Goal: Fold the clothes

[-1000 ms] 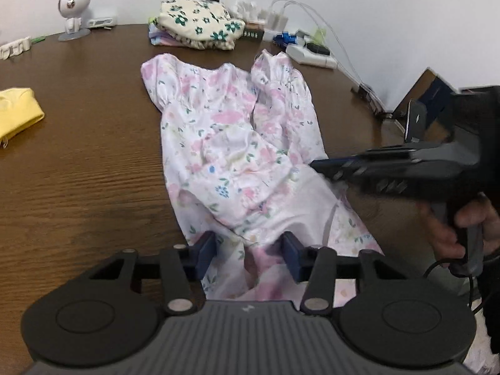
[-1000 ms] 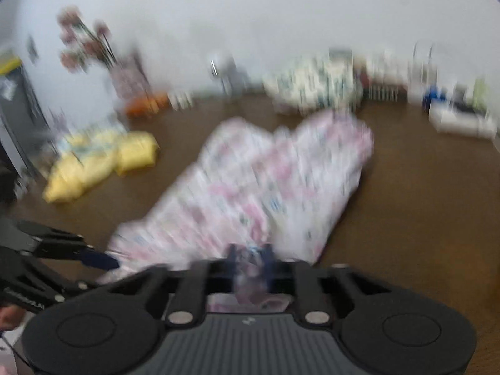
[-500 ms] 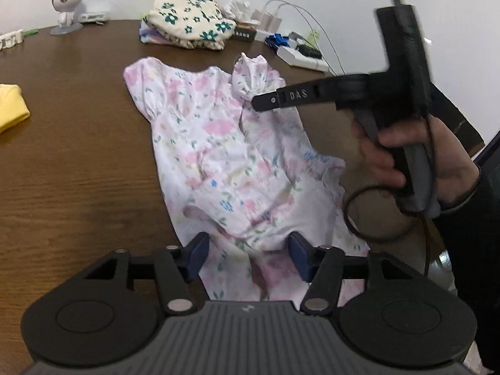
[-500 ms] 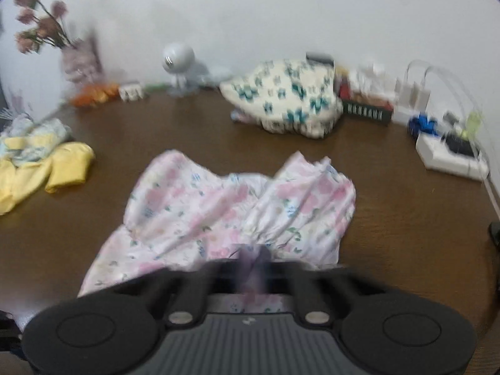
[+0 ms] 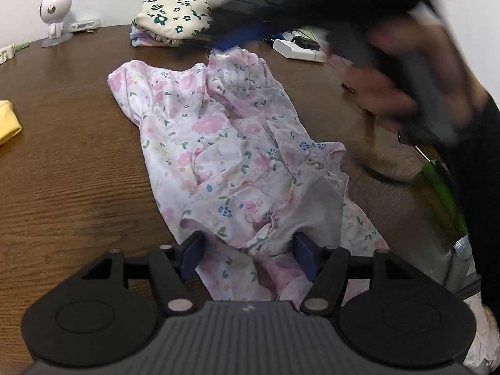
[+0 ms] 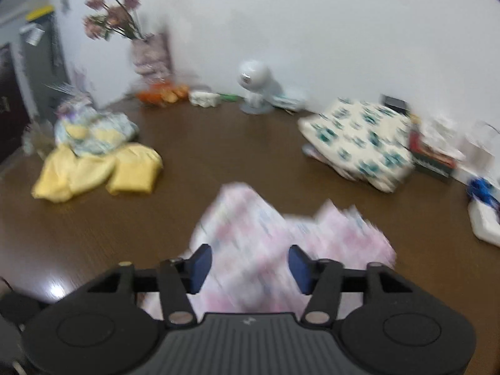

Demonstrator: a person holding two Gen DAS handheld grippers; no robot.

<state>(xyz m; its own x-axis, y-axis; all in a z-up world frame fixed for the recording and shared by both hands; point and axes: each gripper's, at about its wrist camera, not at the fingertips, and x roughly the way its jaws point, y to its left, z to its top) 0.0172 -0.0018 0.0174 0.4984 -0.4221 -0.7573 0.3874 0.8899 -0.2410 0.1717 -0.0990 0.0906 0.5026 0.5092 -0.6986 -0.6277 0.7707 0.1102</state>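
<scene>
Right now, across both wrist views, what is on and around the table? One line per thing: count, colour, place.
dress: one, pink floral, mid-table, partly folded
folded cloth: one stack, cream with teal flowers, far edge by the wall
yellow clothes: one pile, far left
camera: one, white, round, by the wall
flowers: one bunch, dusty pink, in a vase, far left corner
power strip: one, white, right of the stack
table: one, dark brown wood
left hand-held gripper: black, blue pads, jaws opening, dress hem between them
right hand-held gripper: black, blue pads, jaws opening above the dress
</scene>
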